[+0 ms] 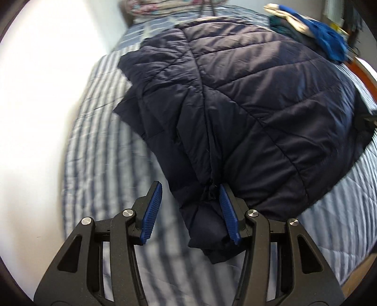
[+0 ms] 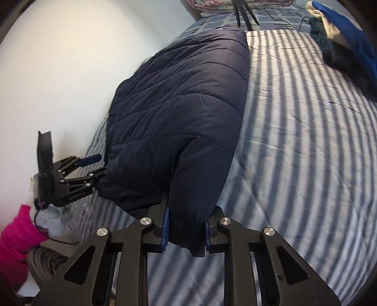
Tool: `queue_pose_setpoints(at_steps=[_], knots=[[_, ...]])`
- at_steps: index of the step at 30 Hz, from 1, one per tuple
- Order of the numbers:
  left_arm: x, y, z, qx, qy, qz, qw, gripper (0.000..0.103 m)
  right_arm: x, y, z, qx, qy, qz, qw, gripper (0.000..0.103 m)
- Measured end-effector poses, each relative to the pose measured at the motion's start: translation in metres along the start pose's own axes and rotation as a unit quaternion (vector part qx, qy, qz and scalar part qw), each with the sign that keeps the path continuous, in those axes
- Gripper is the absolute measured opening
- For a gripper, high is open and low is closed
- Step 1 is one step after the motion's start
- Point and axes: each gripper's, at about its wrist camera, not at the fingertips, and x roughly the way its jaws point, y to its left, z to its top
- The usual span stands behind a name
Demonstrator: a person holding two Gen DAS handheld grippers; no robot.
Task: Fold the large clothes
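Observation:
A dark navy quilted jacket (image 1: 247, 98) lies folded over on the striped bedspread (image 1: 99, 146). In the left wrist view a narrow end of it hangs between the jaws of my left gripper (image 1: 190, 187). The fabric rests against the right pad (image 1: 228, 211), and a gap separates it from the left pad, so the jaws stand half open. In the right wrist view my right gripper (image 2: 191, 204) is shut on a lower corner of the jacket (image 2: 179, 98), with both blue pads pressing the bunched fabric and lifting it. The left gripper (image 2: 94, 168) shows at the jacket's left edge.
A white wall (image 2: 70, 70) borders the bed on the left. A pile of blue, beige and dark clothes (image 2: 341, 35) sits at the far right. Tripod legs (image 2: 245, 16) and a cable stand at the head end. A pink cloth (image 2: 16, 237) lies low left.

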Motion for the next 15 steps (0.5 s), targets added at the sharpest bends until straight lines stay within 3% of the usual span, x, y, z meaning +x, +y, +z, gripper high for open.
queue_pose_setpoints(at_steps=[2,4,8,12,15], knots=[[-0.003,-0.007,-0.001,0.007,0.003,-0.012,0.9999,0.051,0.000,-0.009,-0.004,0.003,0.008,-0.010,1.000,0.021],[-0.010,-0.007,-0.003,0.005,0.004,-0.021,0.9998,0.051,-0.001,-0.012,-0.005,-0.005,0.019,-0.019,1.000,0.029],[-0.046,0.020,0.001,-0.035,-0.020,-0.065,0.9971,0.051,-0.030,-0.007,-0.003,-0.057,0.020,-0.026,0.998,0.030],[-0.080,0.039,0.022,-0.050,-0.073,-0.054,0.9946,0.051,-0.071,0.004,0.015,-0.106,-0.053,-0.062,0.991,0.031],[-0.079,0.056,0.056,-0.070,-0.099,-0.039,0.9919,0.051,-0.074,0.013,0.037,-0.114,-0.103,-0.058,0.986,0.031]])
